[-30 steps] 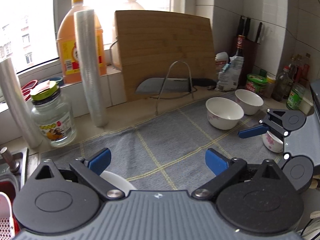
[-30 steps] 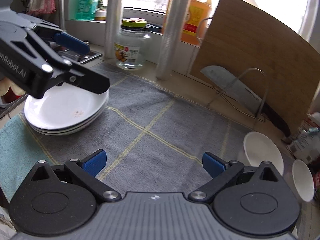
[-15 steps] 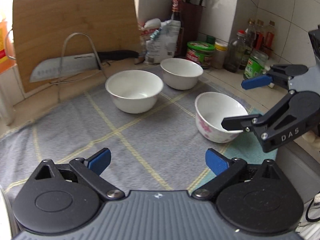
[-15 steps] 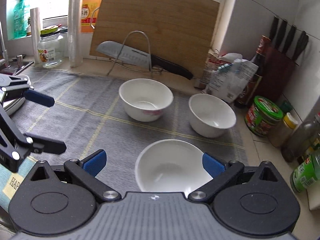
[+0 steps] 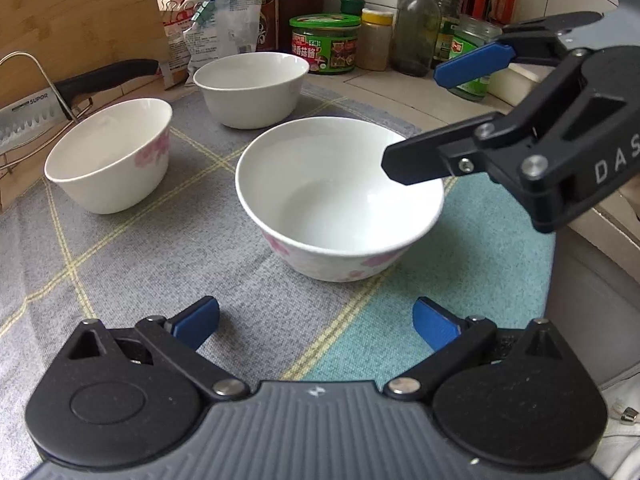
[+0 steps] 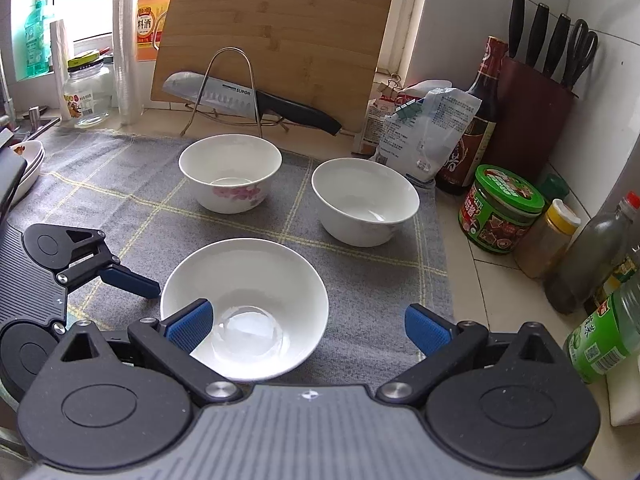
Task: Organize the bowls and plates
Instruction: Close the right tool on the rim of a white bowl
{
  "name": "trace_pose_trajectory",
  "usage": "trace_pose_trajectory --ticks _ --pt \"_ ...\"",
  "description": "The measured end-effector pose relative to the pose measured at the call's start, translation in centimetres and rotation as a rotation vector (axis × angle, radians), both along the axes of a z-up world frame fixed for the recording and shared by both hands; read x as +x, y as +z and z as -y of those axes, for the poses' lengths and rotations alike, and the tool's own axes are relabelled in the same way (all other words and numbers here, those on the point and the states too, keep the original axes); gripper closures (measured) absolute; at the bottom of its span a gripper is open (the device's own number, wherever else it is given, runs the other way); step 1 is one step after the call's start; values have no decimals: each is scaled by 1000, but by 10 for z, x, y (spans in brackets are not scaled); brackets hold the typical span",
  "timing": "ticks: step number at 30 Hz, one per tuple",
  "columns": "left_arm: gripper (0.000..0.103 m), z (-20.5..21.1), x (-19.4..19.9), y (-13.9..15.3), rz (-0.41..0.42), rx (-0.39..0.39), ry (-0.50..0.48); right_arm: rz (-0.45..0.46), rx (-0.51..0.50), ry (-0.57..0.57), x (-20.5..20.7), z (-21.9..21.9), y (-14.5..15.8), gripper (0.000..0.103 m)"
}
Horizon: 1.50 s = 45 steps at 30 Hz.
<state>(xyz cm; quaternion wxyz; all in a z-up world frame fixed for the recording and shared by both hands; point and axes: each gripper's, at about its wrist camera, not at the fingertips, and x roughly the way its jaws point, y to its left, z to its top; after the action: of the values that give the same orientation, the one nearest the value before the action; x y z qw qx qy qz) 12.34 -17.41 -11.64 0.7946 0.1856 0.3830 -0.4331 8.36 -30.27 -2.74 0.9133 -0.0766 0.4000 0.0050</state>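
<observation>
Grey cloth [image 5: 132, 264] is lying bare under my left claw [image 5: 316, 322], jaws just widened, empty; nearest bowl [image 5: 340, 208] is sitting ahead. My right claw [image 6: 306, 326], wide, is straddling its rim.

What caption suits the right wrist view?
Open right gripper over nearest white bowl; two more bowls behind on grey mat.

both tongs [image 5: 316, 322] [image 6: 306, 324] now over nearest bowl [image 5: 340, 200]

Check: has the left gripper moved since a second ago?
Yes. The left gripper has crossed from the stacked plates to the nearest bowl, fingers opening, nothing between them.
</observation>
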Motion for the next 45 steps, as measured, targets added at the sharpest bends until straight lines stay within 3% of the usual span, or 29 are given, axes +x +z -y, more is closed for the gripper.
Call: trace_pose_trajectory --ticks 2,14,23,30,41,45 --pt "0 4 -1 -3 34 14 -8 -3 9 8 0 4 -1 0" --pt "0 2 -7 -15 120 -102 78 -48 61 46 9 19 -15 0" --pt "1 12 1 -14 115 -93 82 -77 123 98 18 20 -17 0" --pt "1 14 -9 -7 153 -148 30 -82 120 108 23 20 -17 0" --pt "1 14 -11 0 184 -170 49 -106 201 132 36 20 -22 0" --pt "1 13 -12 3 191 -171 65 -114 220 138 40 19 -23 6"
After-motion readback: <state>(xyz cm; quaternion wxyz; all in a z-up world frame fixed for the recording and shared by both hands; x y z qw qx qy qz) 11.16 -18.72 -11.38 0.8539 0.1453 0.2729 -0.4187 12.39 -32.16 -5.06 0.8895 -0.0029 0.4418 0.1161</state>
